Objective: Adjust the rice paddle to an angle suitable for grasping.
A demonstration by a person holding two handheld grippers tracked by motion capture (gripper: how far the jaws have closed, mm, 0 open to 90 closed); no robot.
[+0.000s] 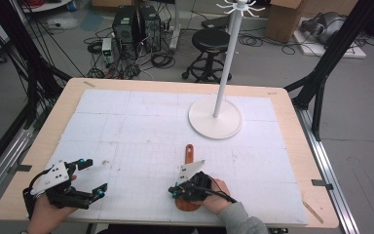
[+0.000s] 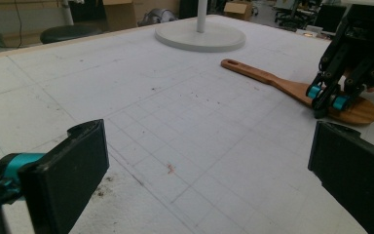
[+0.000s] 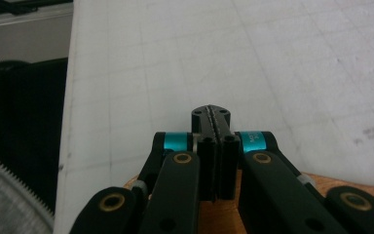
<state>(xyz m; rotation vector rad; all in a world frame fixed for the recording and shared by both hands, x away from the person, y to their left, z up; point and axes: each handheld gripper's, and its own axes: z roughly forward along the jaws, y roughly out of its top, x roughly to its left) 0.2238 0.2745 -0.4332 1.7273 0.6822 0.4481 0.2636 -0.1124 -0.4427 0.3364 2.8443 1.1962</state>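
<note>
A wooden spatula lies on the white gridded mat, handle pointing away from me, blade near the front edge. My right gripper hangs over the blade with its jaws pressed together and nothing visible between them. In the left gripper view its tips rest on or just above the spatula blade. Wood shows beneath the right gripper. My left gripper sits at the front left, jaws wide apart and empty, well left of the spatula. Bare mat lies between the left gripper's jaws.
A white stand with a round base and tall pole rises at the back right of the mat; its base lies beyond the spatula handle. The table's front edge is close to the right gripper. A stool stands on the floor behind.
</note>
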